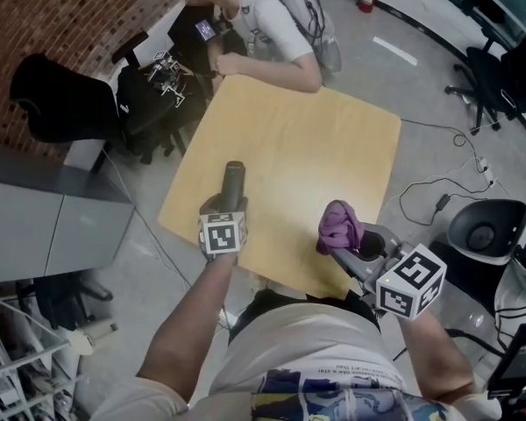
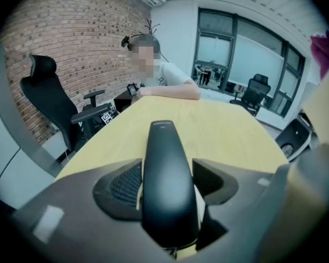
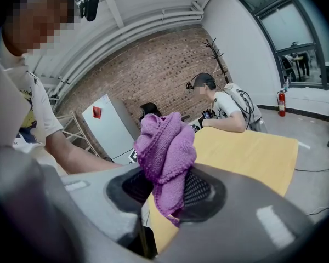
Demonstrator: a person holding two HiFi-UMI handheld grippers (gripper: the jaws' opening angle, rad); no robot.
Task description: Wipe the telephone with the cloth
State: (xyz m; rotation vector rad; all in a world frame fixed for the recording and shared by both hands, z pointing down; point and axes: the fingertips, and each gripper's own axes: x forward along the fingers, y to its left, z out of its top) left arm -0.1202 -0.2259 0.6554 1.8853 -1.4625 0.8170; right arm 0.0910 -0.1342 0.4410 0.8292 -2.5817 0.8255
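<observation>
Bright, even daylight comes through the windows (image 2: 247, 59), which wash out pale. Shadows on the table (image 1: 316, 147) are faint and there is no hard glare. The head view is sharp at its middle and dimmer towards the lower left. Both gripper views are fisheye, with black corners and lines that bow near the rim. In them the near grey housings blur, the phone (image 2: 167, 179) shows a dull sheen, and the cloth (image 3: 164, 147) is crisp.

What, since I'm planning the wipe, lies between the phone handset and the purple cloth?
Nothing: in the head view only bare wooden table shows between the handset and the cloth.
</observation>
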